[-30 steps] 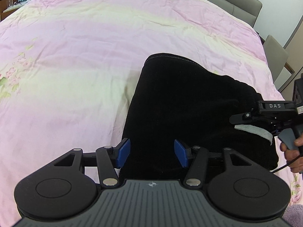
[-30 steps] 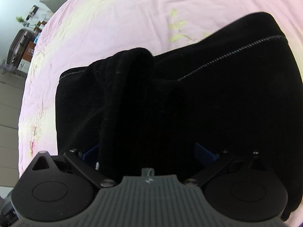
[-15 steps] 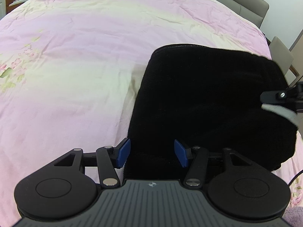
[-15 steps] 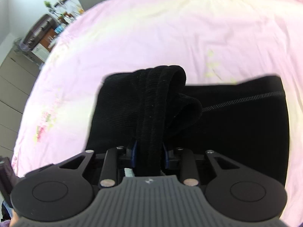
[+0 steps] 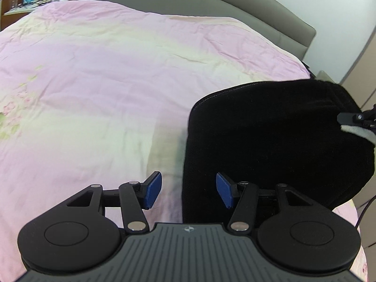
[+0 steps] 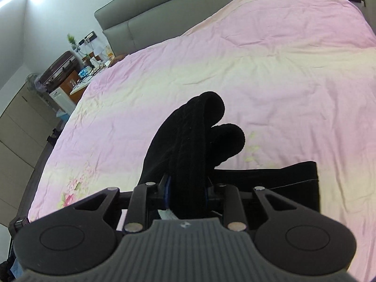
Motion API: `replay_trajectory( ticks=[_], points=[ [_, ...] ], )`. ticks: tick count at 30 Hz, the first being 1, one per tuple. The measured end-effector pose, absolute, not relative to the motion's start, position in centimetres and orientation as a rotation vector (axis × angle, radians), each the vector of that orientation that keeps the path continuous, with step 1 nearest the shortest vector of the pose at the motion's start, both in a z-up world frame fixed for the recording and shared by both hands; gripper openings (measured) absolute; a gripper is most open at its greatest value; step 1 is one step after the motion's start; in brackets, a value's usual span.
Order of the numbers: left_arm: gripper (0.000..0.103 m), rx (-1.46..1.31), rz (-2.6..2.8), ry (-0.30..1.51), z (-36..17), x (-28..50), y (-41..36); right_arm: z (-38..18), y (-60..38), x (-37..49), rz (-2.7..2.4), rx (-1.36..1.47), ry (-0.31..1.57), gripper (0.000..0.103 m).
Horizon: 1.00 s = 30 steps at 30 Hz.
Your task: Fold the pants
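Right wrist view: right gripper (image 6: 186,193) jaws just closed, pinching bunched black corduroy pants (image 6: 195,141), raised above pink bedspread (image 6: 258,70). Left gripper (image 5: 189,190) jaws apart, empty, beside pants. Fold mid-way; laying over, smoothing left.

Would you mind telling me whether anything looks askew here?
The black pants are bunched into a thick wad inside the right tool, not pinched by a flat edge. The left tool is open, gripping nothing.

Bare pink bedspread (image 5: 98,98) lies open left of the black pants (image 5: 270,136).
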<state>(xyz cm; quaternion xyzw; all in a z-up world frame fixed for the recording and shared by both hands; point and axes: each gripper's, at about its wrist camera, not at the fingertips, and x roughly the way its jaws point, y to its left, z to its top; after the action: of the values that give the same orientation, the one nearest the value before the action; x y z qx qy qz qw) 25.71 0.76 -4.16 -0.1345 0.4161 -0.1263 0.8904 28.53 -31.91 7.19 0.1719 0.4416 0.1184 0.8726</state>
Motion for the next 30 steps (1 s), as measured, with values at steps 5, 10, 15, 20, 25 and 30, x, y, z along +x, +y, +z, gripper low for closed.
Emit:
replay_trajectory(
  ticks=[5,10,15,20,25,30],
  points=[
    [0.062,-0.233,-0.331,0.886,-5.3,26.7,-2.6,2.6,-37.7,27.8,0.137,0.428,0.980,0.021],
    [0.057,-0.124,-0.344,0.932,-7.4,27.8,-5.5,-4.0,-42.0,27.8,0.046,0.523,1.053,0.021],
    [0.054,-0.034,-0.313,1.010,-10.1,29.3,-6.8,-8.3,-43.0,27.5,0.010,0.540,1.083,0.029],
    [0.054,-0.008,-0.287,1.033,-10.2,29.6,-7.0,-8.8,-43.3,27.9,0.008,0.497,1.148,0.054],
    [0.053,0.000,-0.294,0.890,-6.6,28.4,-7.2,-5.4,-42.2,27.7,0.031,0.302,1.109,0.059],
    [0.053,-0.002,-0.274,0.818,-4.7,30.6,-9.1,-1.3,-39.3,27.8,0.075,0.077,0.969,0.043]
  ],
)
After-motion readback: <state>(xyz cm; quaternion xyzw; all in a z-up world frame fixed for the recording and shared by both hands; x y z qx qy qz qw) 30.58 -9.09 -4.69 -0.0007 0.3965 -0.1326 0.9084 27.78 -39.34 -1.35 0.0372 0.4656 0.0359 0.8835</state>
